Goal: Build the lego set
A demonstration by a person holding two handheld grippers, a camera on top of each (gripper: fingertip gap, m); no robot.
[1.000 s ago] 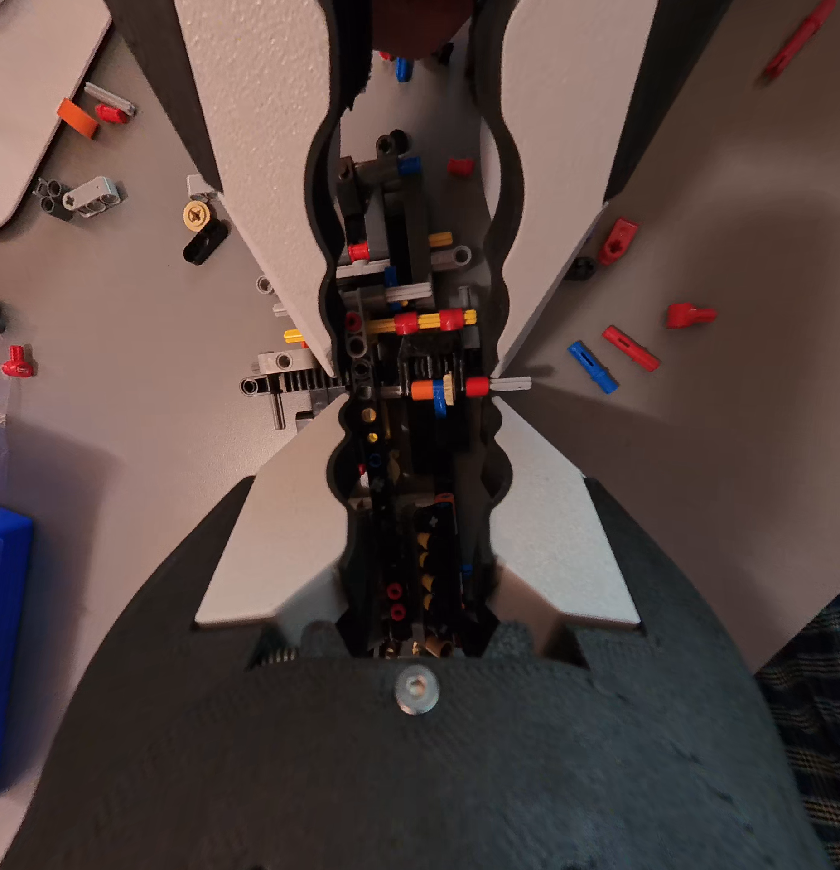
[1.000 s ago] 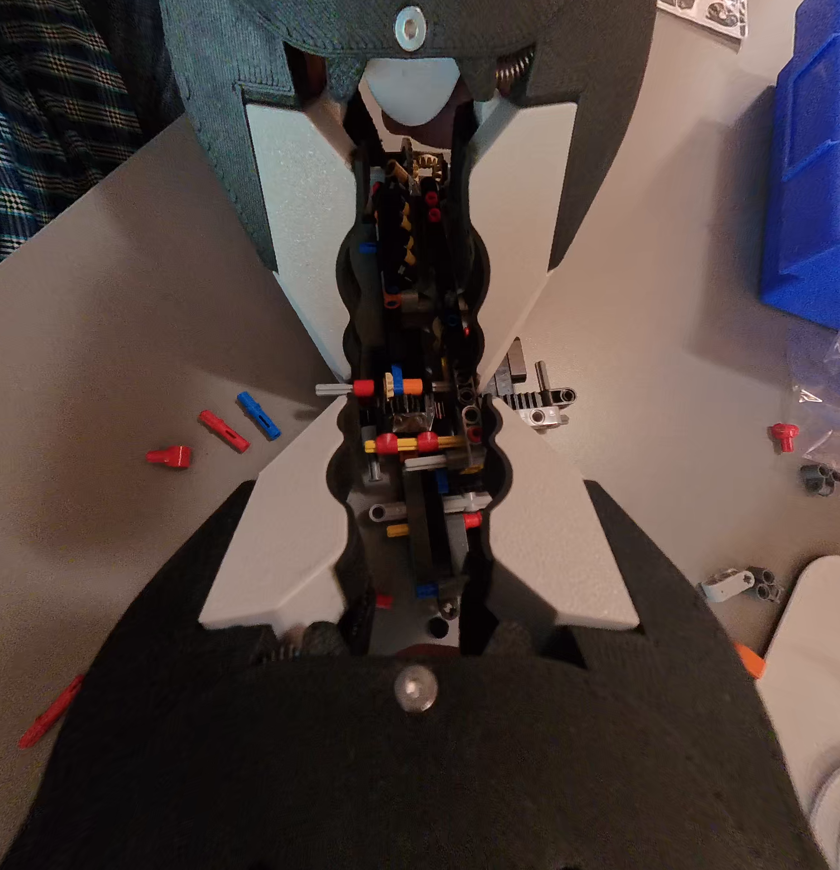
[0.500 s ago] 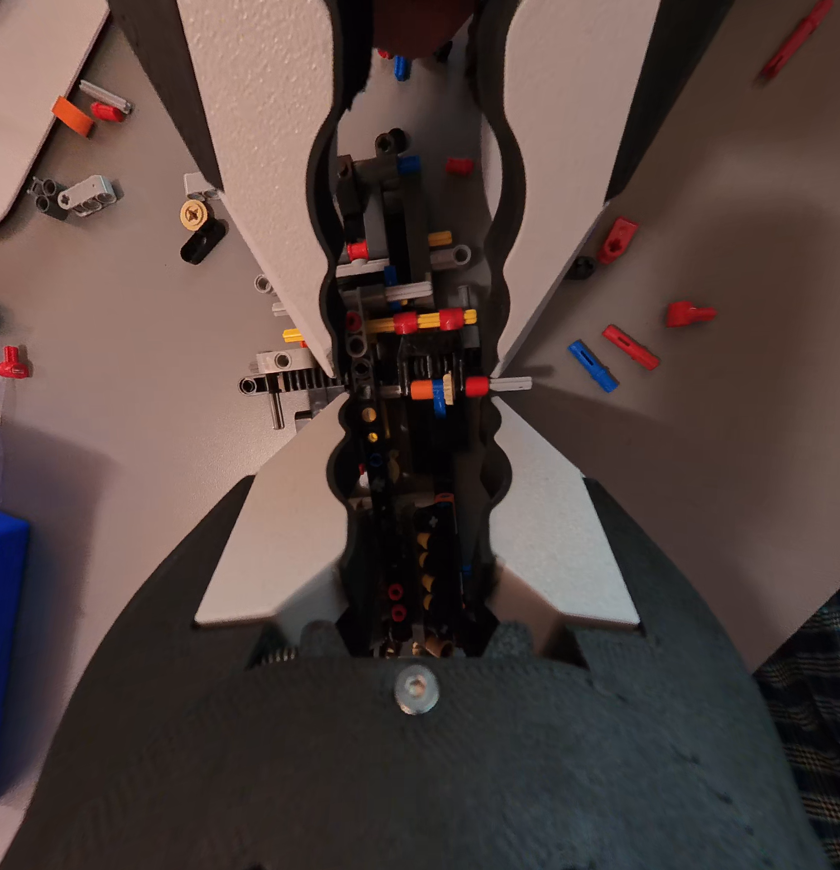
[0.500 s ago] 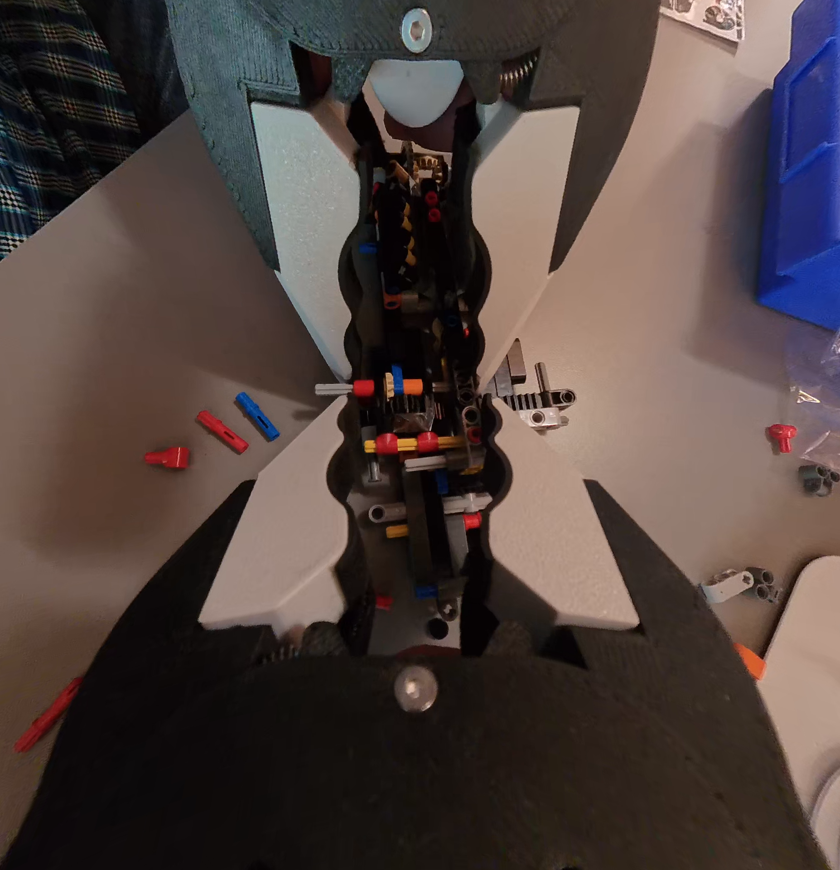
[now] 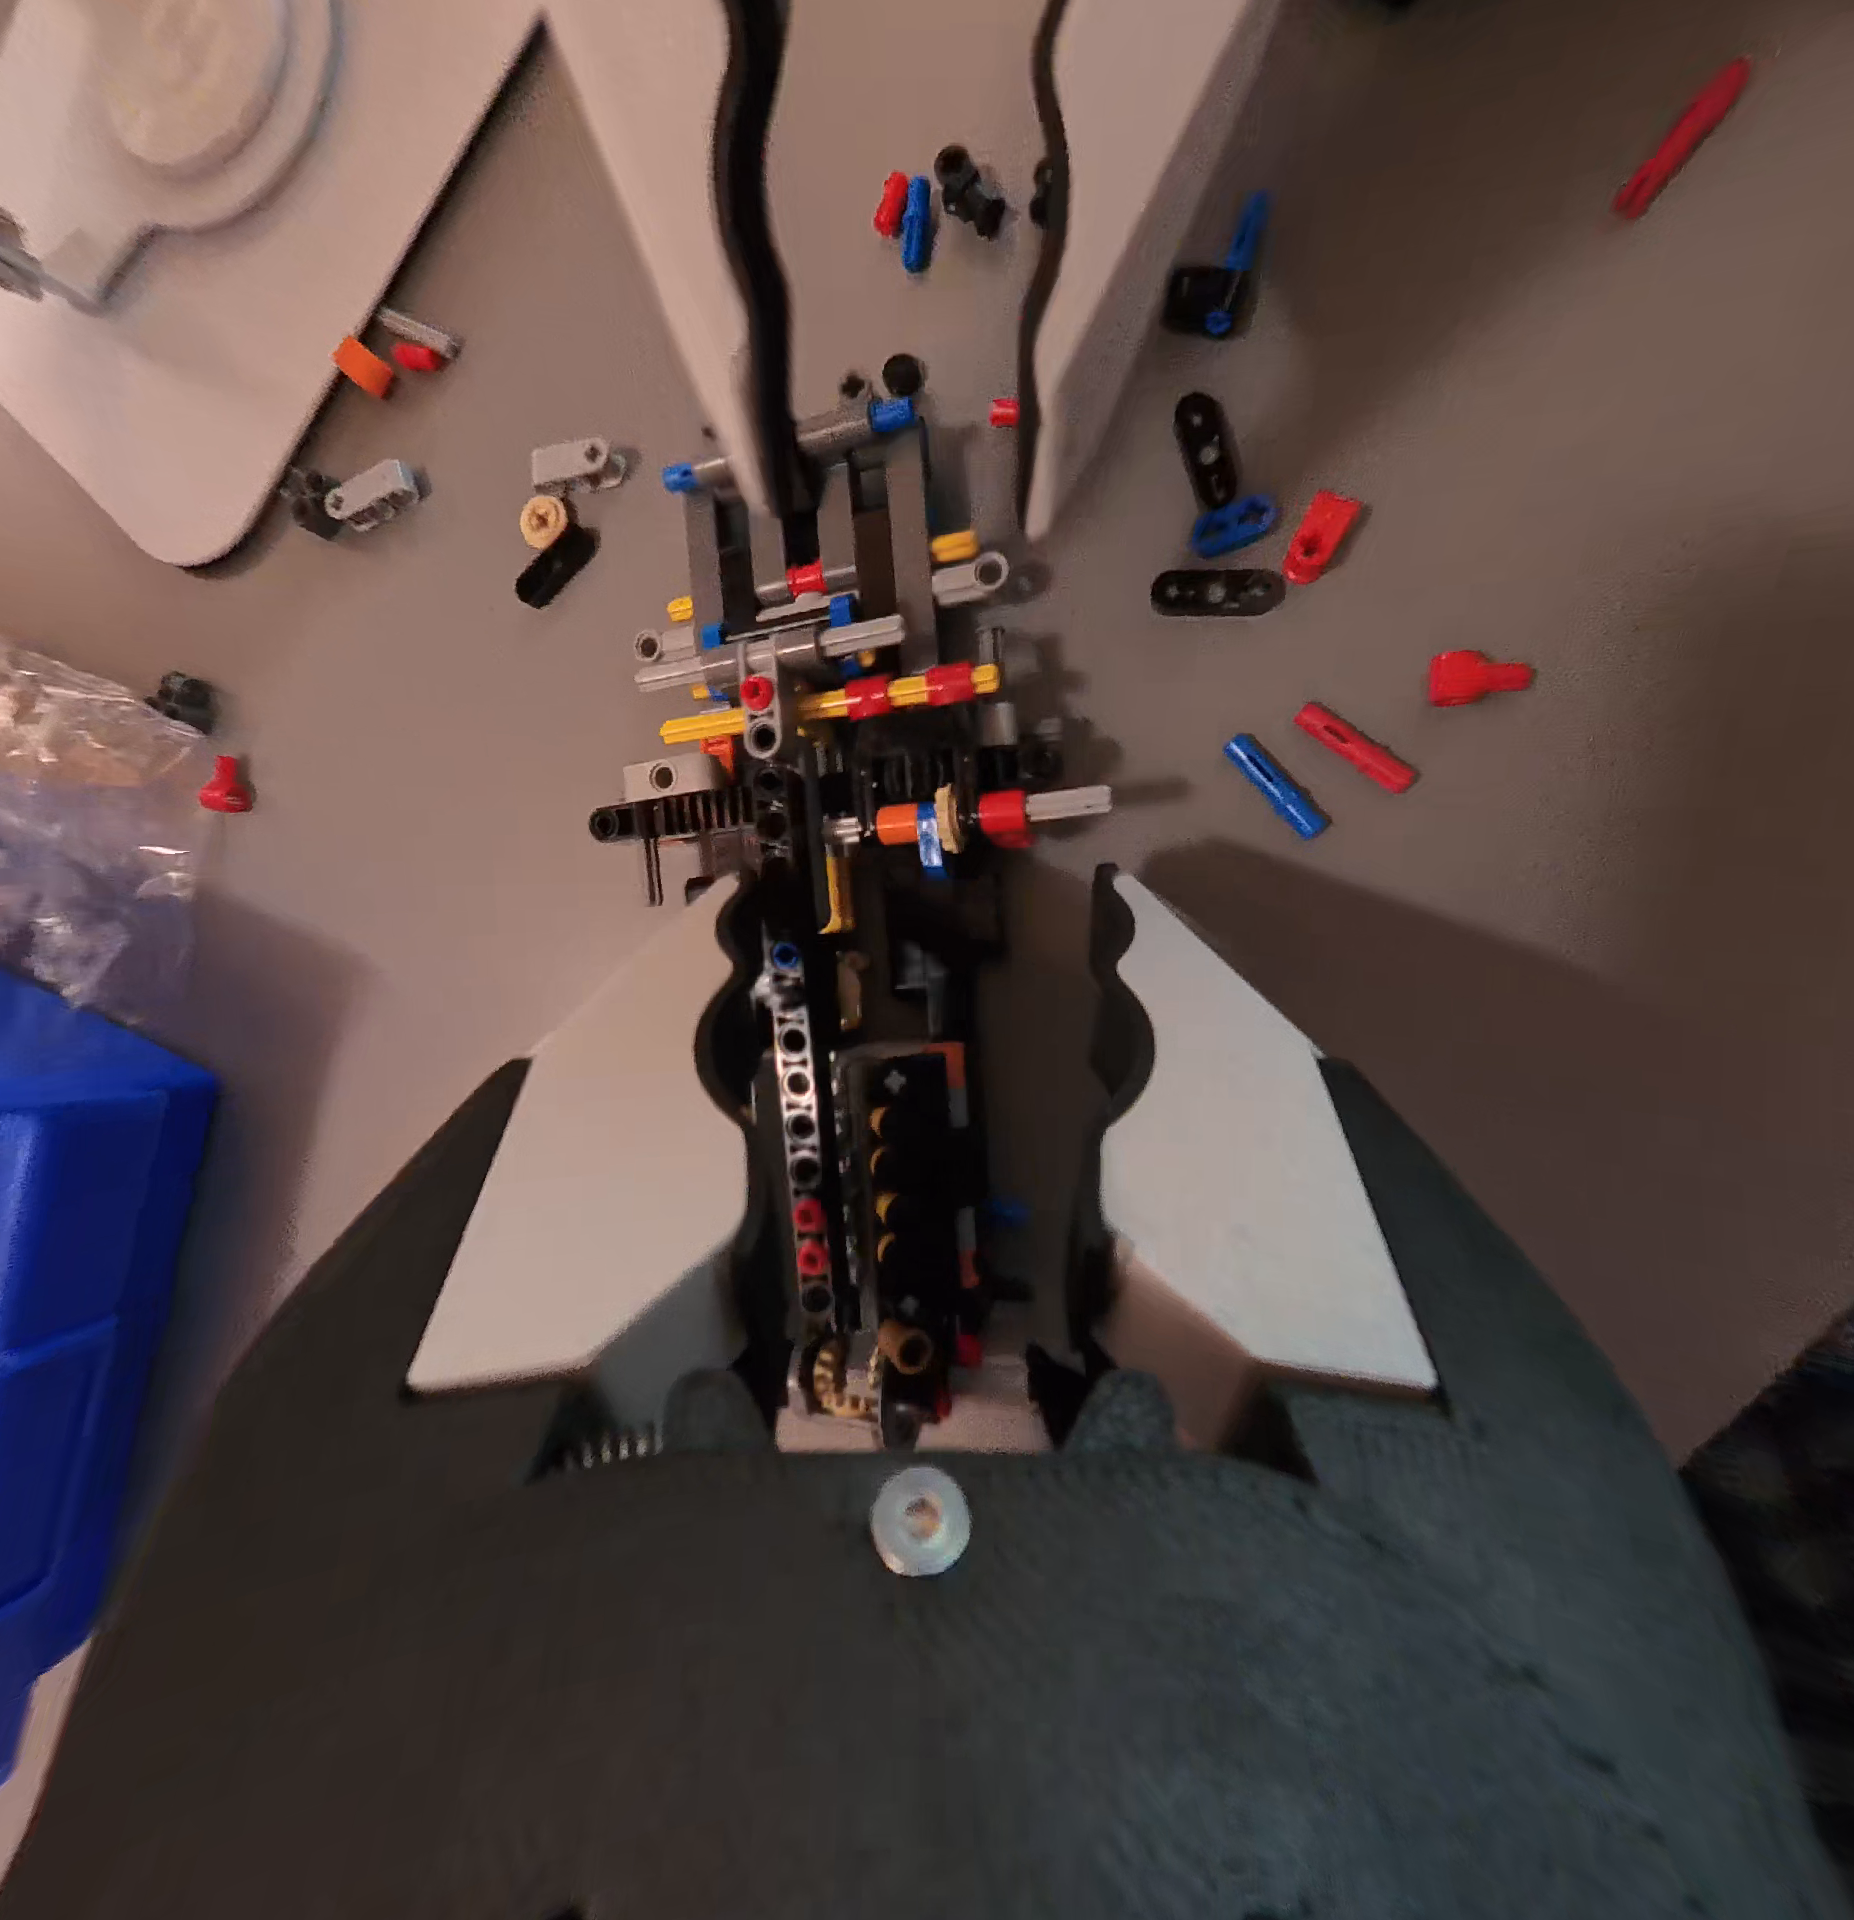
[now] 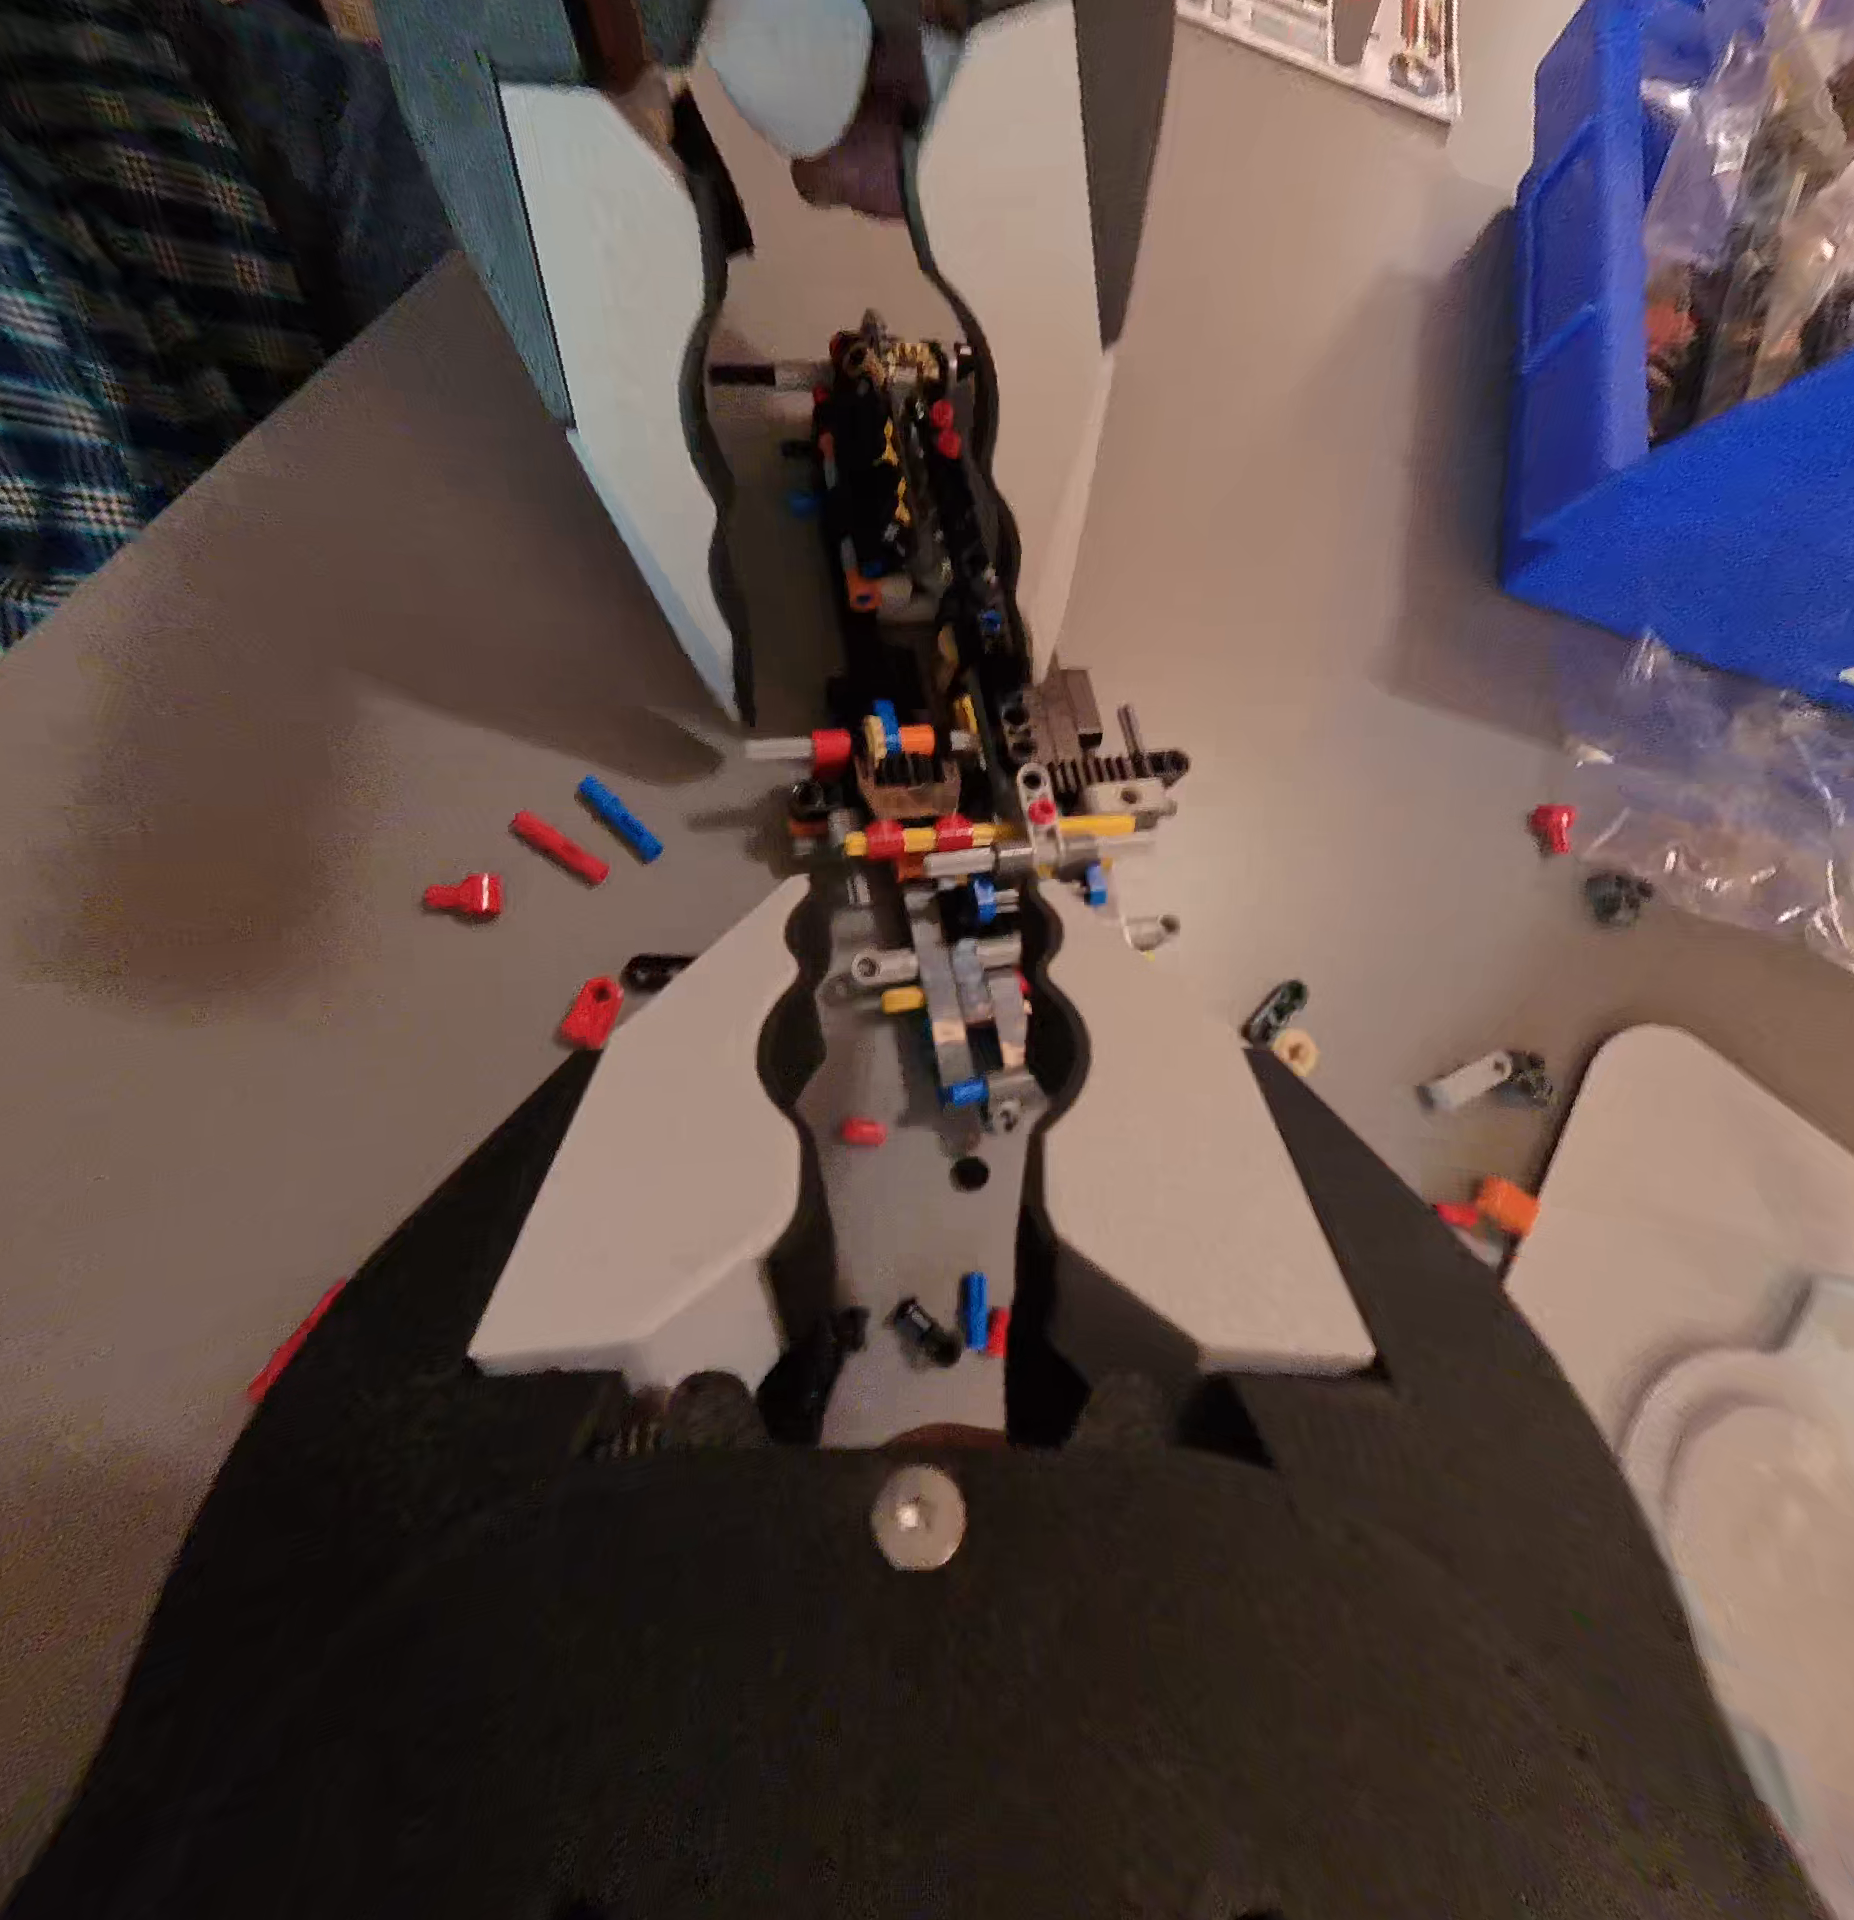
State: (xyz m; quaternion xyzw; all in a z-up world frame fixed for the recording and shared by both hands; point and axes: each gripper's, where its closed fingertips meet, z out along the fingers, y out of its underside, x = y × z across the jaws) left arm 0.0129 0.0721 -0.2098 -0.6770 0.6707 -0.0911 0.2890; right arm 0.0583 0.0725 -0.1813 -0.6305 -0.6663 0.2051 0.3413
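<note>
The long lego assembly (image 5: 861,727) of black, grey, yellow and red technic parts lies on the grey table (image 5: 1525,987); it also shows in the right wrist view (image 6: 933,790). My left gripper (image 5: 918,883) is open around one end of it, with a clear gap at its right finger (image 5: 1214,1143). My right gripper (image 6: 923,894) is open over the other end, and table shows between its pads and the parts. Each gripper shows in the other's view, the right (image 5: 902,520) and the left (image 6: 892,686), facing tip to tip.
Loose red and blue pins (image 5: 1276,784) lie beside the assembly, with more black and grey pieces (image 5: 1209,447) around it. A blue bin (image 6: 1681,520) and plastic bags (image 6: 1733,831) sit on one side. A white tray (image 5: 154,260) is near the corner. Plaid cloth (image 6: 92,312) is at the table edge. The gap from one gripper's tips to the other's is roughly 6 cm.
Both grippers have let go of the assembly and pulled back and up. More of the assembly and the table around it shows now.
</note>
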